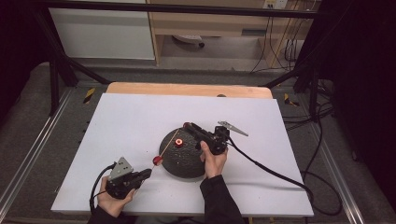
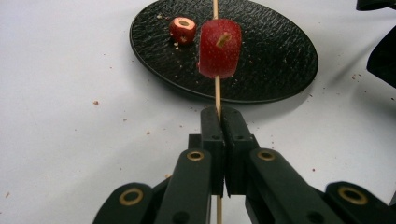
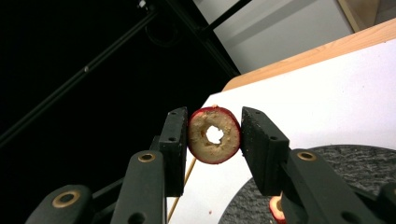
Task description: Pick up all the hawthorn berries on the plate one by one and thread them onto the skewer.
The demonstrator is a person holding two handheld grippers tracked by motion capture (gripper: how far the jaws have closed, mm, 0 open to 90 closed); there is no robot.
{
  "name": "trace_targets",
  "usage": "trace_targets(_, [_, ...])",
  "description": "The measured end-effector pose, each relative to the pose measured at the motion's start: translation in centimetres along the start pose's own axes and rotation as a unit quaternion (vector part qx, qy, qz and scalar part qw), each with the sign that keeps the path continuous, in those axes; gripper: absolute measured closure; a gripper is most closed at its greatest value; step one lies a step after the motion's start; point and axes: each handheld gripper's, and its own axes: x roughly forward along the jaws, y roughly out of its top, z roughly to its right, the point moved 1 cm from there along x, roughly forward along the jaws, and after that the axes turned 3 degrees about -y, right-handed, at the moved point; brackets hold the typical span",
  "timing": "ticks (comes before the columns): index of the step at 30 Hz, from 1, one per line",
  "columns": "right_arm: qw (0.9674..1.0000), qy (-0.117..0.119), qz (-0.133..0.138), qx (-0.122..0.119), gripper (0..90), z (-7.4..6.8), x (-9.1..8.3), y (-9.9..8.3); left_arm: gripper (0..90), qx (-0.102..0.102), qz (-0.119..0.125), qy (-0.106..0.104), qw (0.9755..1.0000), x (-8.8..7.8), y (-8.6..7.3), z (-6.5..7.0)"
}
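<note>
Threading step: we are pinching the skewer (image 2: 217,93) in the left gripper (image 2: 219,116), right gripper (image 3: 214,135) clamping a cored fruit ring (image 3: 214,135); next, lining hole onto tip.

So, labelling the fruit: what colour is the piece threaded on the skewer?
Red skin on the cored fruit piece, clearest in the left gripper view.

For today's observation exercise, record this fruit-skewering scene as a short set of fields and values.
Surface: white table
Plate: black plate, one cored red fruit piece on it
Left gripper: shut on wooden skewer
On skewer: threaded red fruit piece
Right gripper: shut on cored fruit ring
Ring position: above the plate's far edge, beside the skewer tip
</note>
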Motion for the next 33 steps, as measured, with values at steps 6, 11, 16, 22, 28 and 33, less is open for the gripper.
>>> trace_targets(6, [0.9997, 0.004, 0.017, 0.018, 62.7, 0.2, 0.4, -0.2, 88.3, 0.001, -0.001, -0.003, 1.0, 0.1, 0.0, 0.1])
trace_targets(11, [0.9991, 0.008, 0.024, 0.035, 62.7, 0.4, 0.7, -0.5, 88.3, 0.002, -0.002, -0.004, 1.0, 0.1, 0.0, 0.2])
trace_targets(16, [0.9985, 0.013, 0.033, 0.042, 62.7, 0.4, 1.0, -0.8, 88.3, 0.003, -0.001, -0.006, 1.0, 0.2, 0.0, 0.3])
trace_targets(22, [0.9972, 0.018, 0.045, 0.056, 62.7, 0.4, 1.2, -1.4, 88.3, 0.003, -0.001, -0.008, 1.0, 0.2, 0.0, 0.4])
trace_targets(28, [0.9961, 0.025, 0.05, 0.068, 62.7, 0.4, 1.3, -1.7, 88.3, 0.003, 0.0, -0.009, 1.0, 0.2, 0.0, 0.5])
trace_targets(33, [0.9955, 0.028, 0.052, 0.074, 62.7, 0.5, 1.3, -1.8, 88.3, 0.003, 0.0, -0.01, 1.0, 0.3, 0.0, 0.5])
